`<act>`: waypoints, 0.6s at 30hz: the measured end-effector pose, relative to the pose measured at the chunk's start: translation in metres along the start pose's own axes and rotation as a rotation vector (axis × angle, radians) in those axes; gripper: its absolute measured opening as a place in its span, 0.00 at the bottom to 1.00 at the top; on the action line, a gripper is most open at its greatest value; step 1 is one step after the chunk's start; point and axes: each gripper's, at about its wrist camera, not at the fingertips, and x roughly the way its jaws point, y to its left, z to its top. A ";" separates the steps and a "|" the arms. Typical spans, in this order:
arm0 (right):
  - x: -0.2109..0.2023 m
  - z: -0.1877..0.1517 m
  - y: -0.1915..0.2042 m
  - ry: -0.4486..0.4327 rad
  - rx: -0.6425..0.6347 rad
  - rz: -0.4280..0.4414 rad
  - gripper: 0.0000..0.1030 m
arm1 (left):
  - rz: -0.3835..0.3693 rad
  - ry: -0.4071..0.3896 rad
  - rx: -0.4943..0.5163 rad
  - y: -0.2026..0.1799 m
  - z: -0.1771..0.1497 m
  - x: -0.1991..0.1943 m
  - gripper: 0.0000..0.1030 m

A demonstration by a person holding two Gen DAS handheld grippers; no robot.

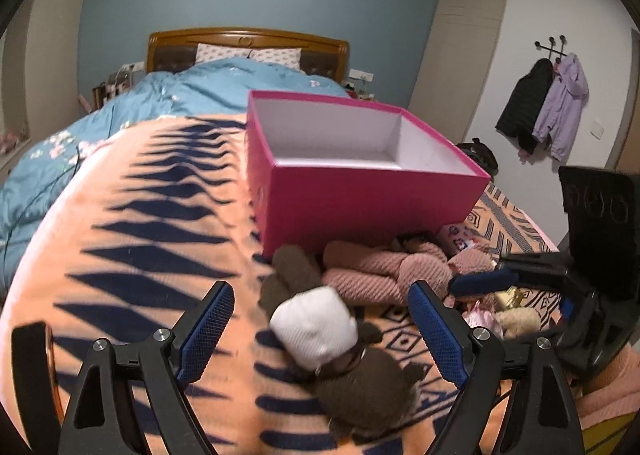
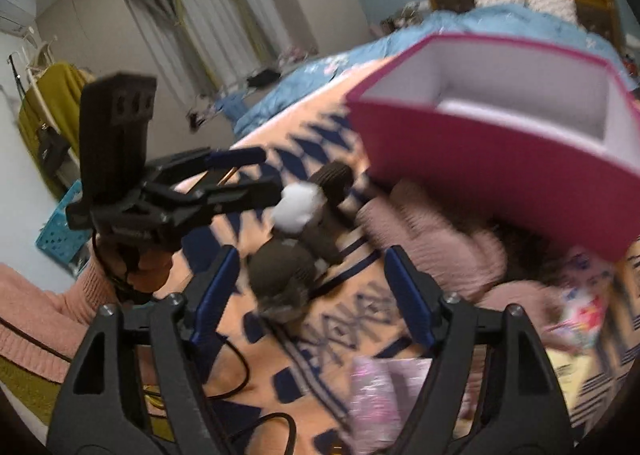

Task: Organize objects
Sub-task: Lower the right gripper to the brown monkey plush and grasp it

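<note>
A brown plush toy with a white head point(image 1: 320, 331) lies on the orange patterned blanket point(image 1: 132, 223), in front of an open pink box point(image 1: 360, 191). My left gripper point(image 1: 320, 289) is open, its blue pads on either side of the toy and clear of it. A pink knitted scarf point(image 1: 380, 275) is bunched against the box's base. My right gripper point(image 1: 496, 271) comes in from the right, over small items. In the right wrist view, the right gripper point(image 2: 312, 255) is open just short of the toy point(image 2: 288, 263). The left gripper point(image 2: 272, 173) reaches the toy's head, and the box point(image 2: 500, 167) is behind.
A glittery pink packet point(image 2: 376, 387) and a colourful item point(image 2: 580, 315) lie on the blanket near the right gripper. A black cable point(image 2: 240, 383) loops below it. A blue duvet point(image 1: 200, 87) covers the far bed. A blue basket point(image 2: 60, 231) stands on the floor to the left.
</note>
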 end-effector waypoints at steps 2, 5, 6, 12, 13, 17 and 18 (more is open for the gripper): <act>0.013 -0.004 0.006 0.034 -0.005 0.012 0.70 | 0.007 0.001 -0.014 0.005 -0.006 -0.003 0.88; 0.029 -0.008 0.011 0.072 0.002 0.030 0.70 | 0.011 -0.001 -0.028 0.008 -0.011 -0.005 0.88; 0.033 -0.009 0.012 0.082 0.006 0.030 0.70 | 0.011 -0.002 -0.033 0.010 -0.013 -0.006 0.88; 0.064 -0.018 0.012 0.148 0.042 0.033 0.69 | 0.013 0.006 -0.055 0.017 -0.018 -0.003 0.88; 0.066 -0.018 0.012 0.153 0.042 0.033 0.61 | 0.013 0.008 -0.055 0.017 -0.018 -0.002 0.88; 0.057 -0.016 0.004 0.139 0.051 0.033 0.46 | 0.008 0.011 -0.050 0.017 -0.018 0.000 0.88; 0.050 -0.015 0.002 0.124 0.047 0.021 0.44 | 0.005 0.011 -0.046 0.017 -0.017 0.000 0.88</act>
